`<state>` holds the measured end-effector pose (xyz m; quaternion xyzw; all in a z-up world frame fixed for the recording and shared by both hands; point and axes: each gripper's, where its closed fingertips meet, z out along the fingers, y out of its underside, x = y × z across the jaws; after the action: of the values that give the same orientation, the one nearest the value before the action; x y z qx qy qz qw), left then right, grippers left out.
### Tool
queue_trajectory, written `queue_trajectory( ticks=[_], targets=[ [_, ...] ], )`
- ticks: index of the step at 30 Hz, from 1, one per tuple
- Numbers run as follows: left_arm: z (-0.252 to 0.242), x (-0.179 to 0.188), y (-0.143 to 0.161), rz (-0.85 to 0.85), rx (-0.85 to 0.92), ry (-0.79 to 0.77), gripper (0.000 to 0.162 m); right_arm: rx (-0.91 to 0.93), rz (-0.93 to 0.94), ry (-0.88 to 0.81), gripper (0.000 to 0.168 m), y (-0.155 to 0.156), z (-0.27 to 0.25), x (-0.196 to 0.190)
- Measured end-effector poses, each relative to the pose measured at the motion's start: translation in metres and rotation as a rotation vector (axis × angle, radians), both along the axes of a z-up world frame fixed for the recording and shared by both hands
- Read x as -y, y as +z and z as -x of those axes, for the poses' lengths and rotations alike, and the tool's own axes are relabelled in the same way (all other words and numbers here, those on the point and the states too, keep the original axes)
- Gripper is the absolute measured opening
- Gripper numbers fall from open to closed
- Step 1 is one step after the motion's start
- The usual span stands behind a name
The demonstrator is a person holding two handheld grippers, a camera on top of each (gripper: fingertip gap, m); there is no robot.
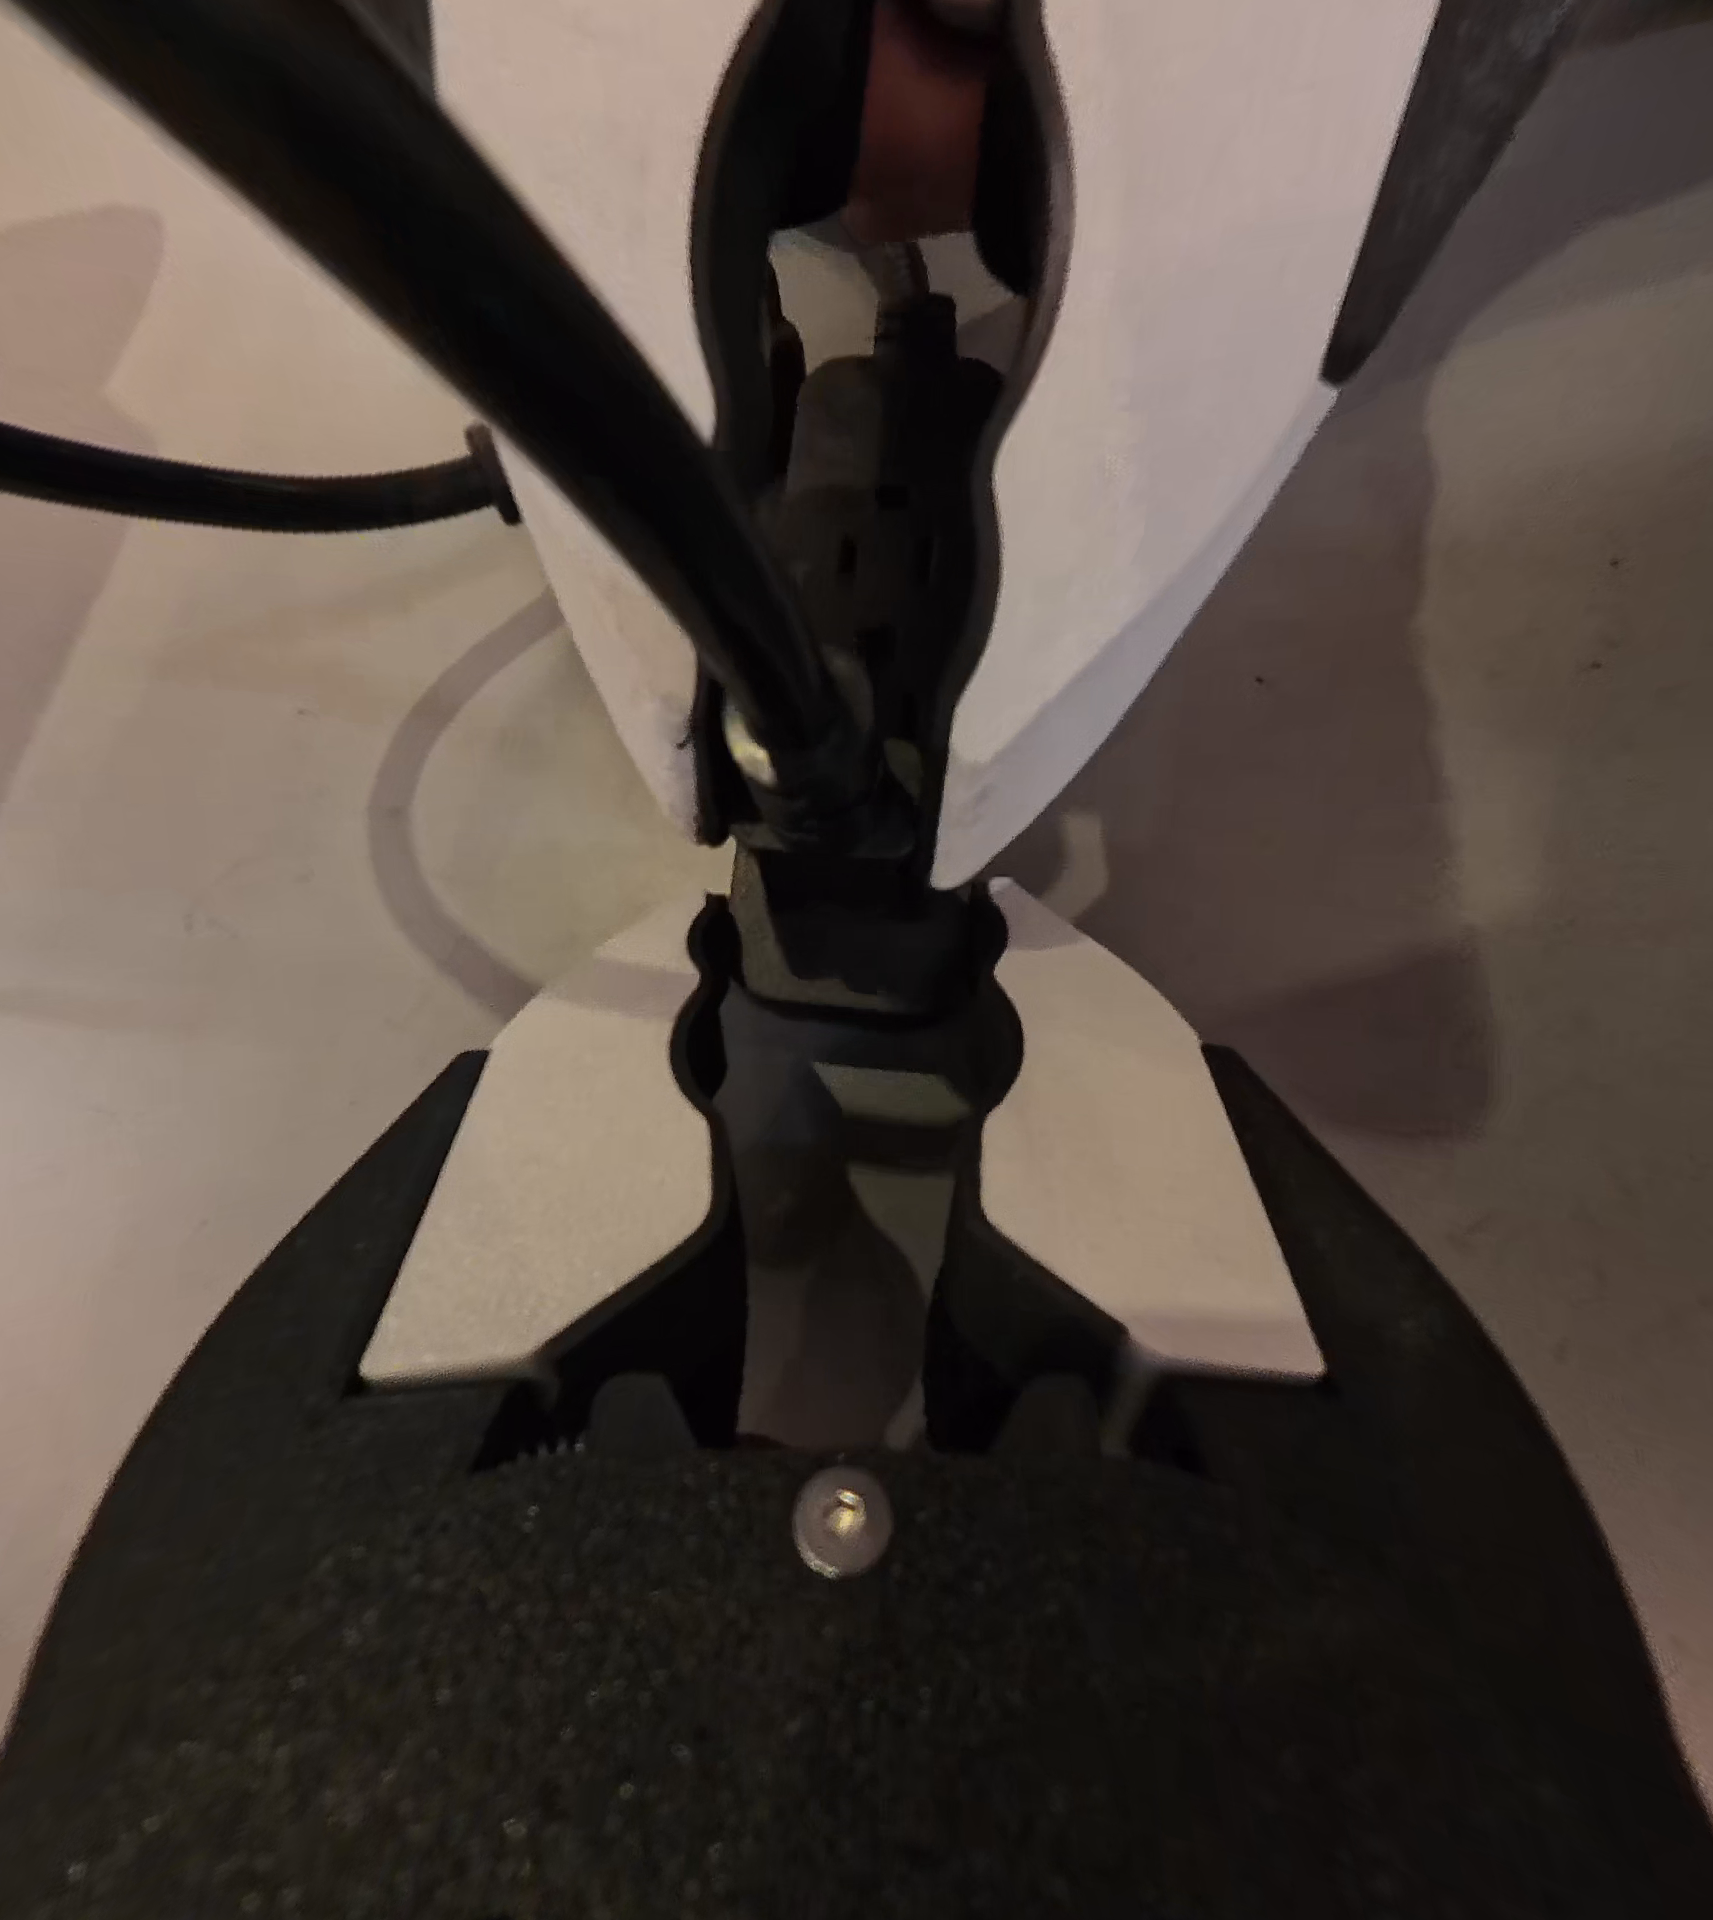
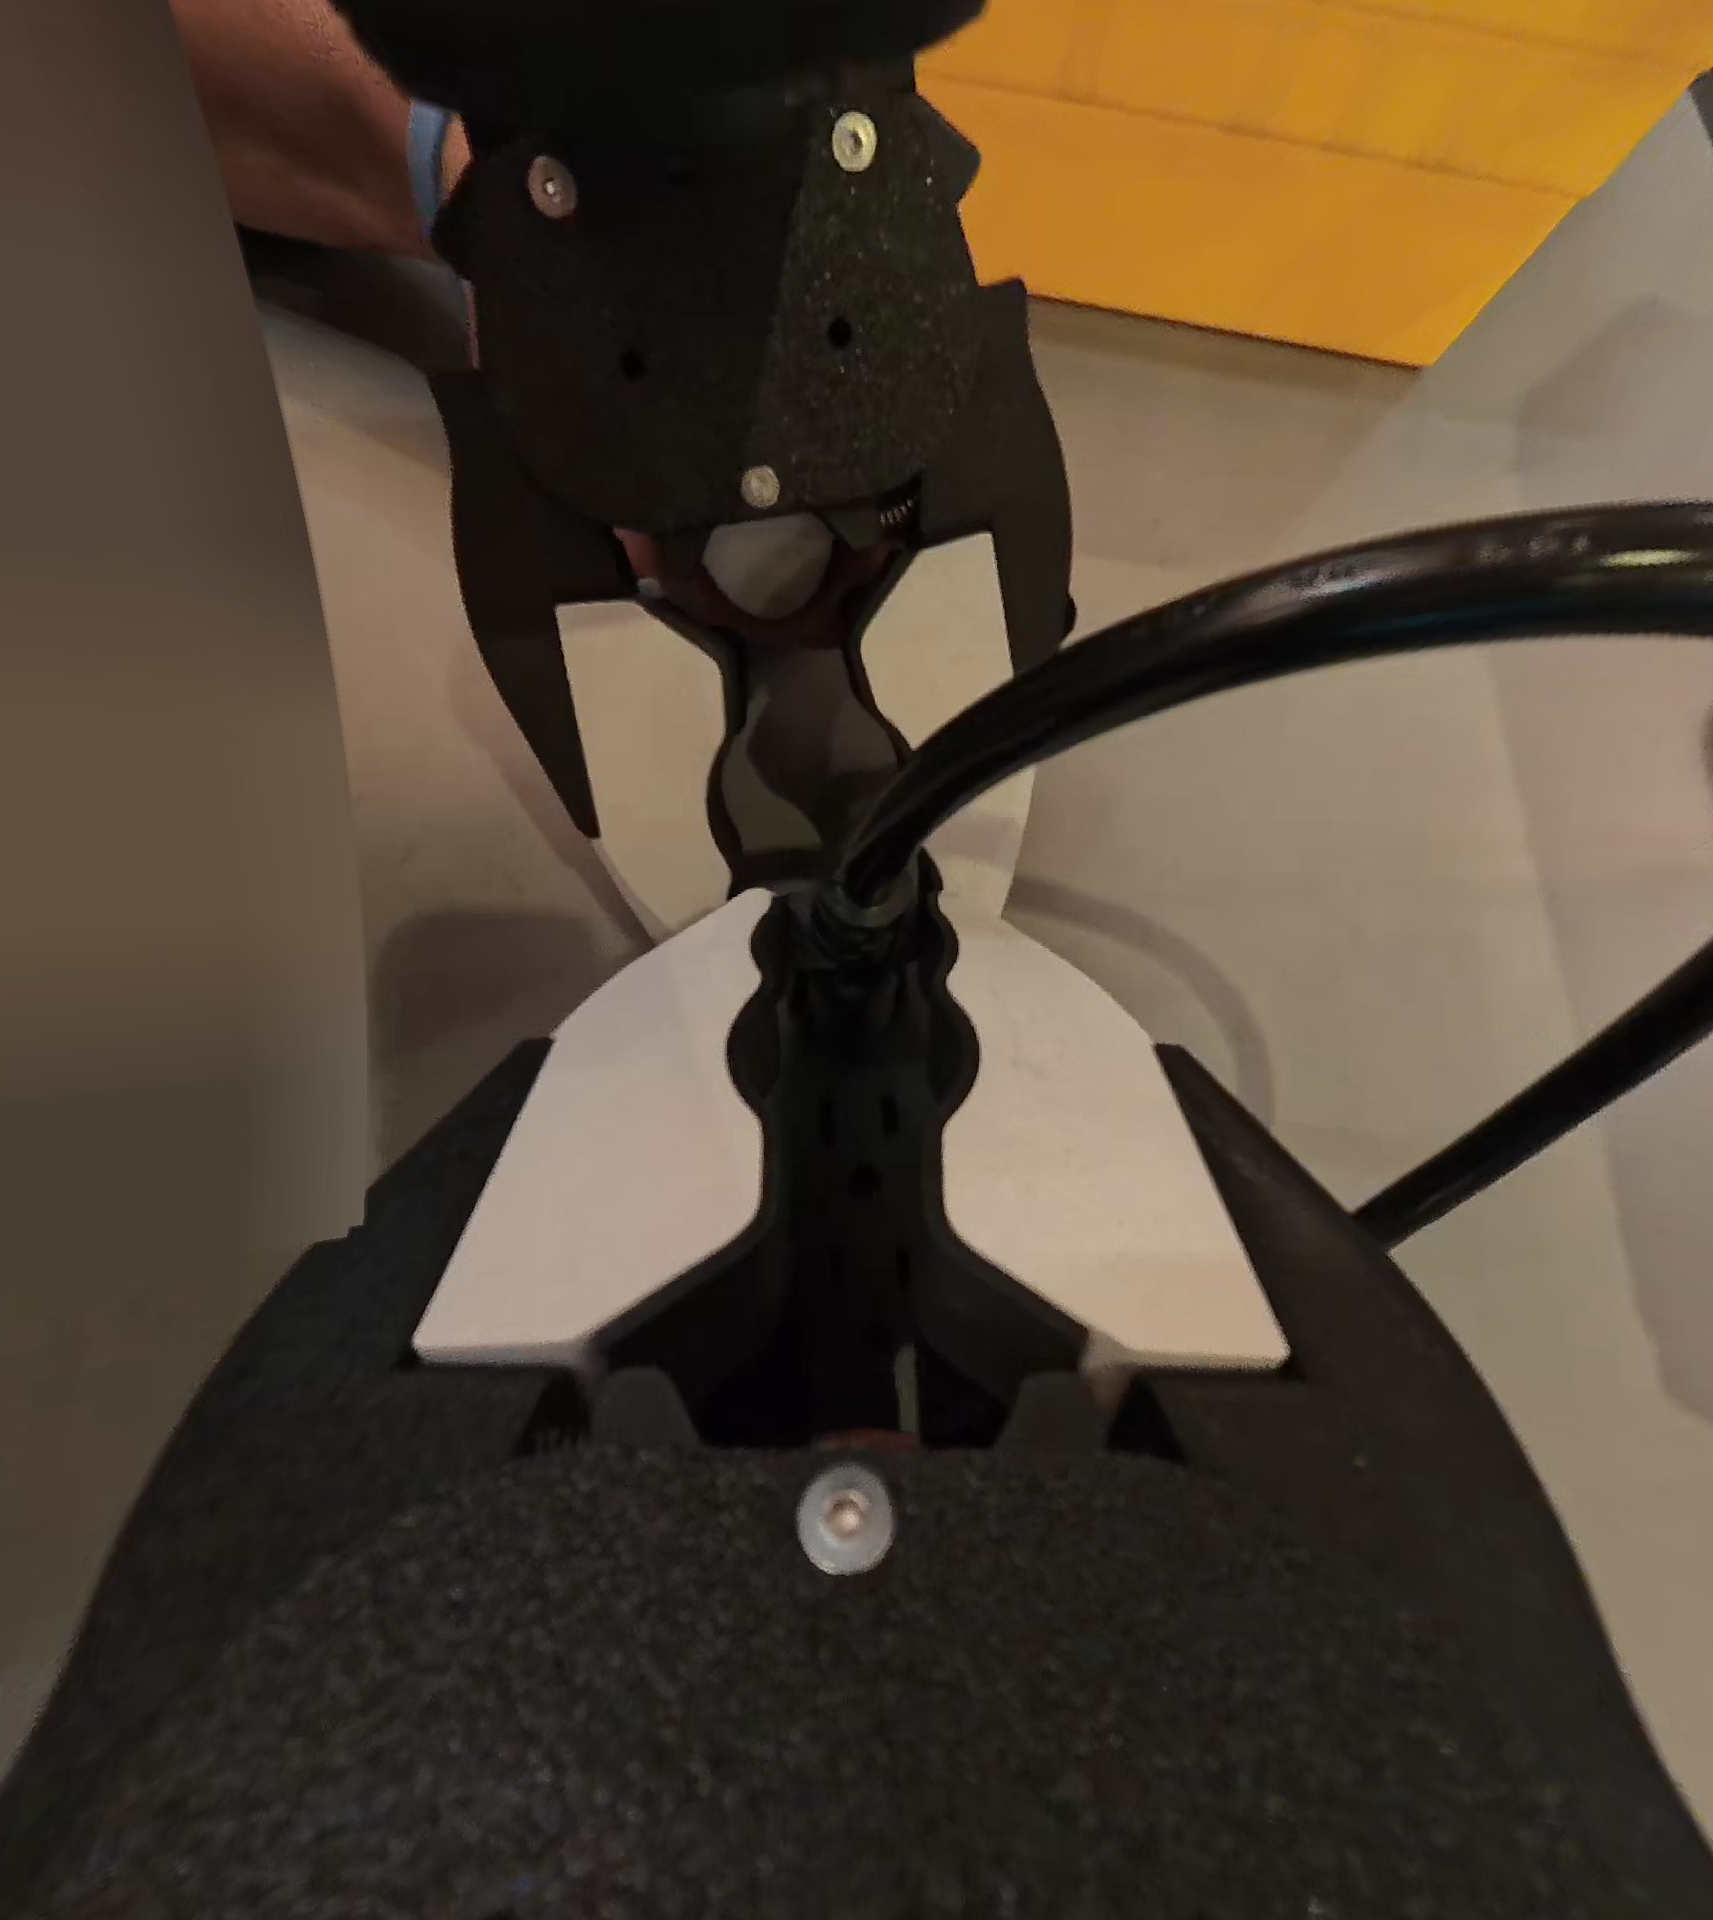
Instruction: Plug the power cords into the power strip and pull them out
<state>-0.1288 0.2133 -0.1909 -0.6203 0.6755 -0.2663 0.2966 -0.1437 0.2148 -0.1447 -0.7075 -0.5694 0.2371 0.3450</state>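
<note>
Your two hand-held grippers meet nose to nose over the counter (image 2: 1299, 831), each clamped on dark hardware.

Your left hand-held gripper (image 1: 836, 966) is clenched on a dark plug body. Facing it, your right hand-held gripper (image 2: 847, 935) grasps the black power strip (image 2: 857, 1153), whose slotted face runs between its fingers. A black power cord (image 2: 1299, 603) arches up from where the tips meet and runs off toward the counter's right edge. A yellow box (image 2: 1351, 156) sits beyond.
</note>
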Motion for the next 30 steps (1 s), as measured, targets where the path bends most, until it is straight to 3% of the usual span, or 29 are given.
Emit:
queue_trajectory(
  ticks=[14,25,30],
  targets=[
    [0.000,-0.001,0.000,0.004,0.001,0.002,0.045,-0.134,0.068,-0.007,0.022,0.003,0.004,-0.002],
    [-0.002,0.000,-0.001,-0.004,-0.003,0.000,0.044,0.085,0.036,-0.018,0.023,0.000,-0.009,0.000],
    [-0.002,-0.001,-0.001,-0.004,-0.003,0.000,0.044,0.063,0.051,-0.019,0.023,-0.003,-0.008,0.000]
  ],
)
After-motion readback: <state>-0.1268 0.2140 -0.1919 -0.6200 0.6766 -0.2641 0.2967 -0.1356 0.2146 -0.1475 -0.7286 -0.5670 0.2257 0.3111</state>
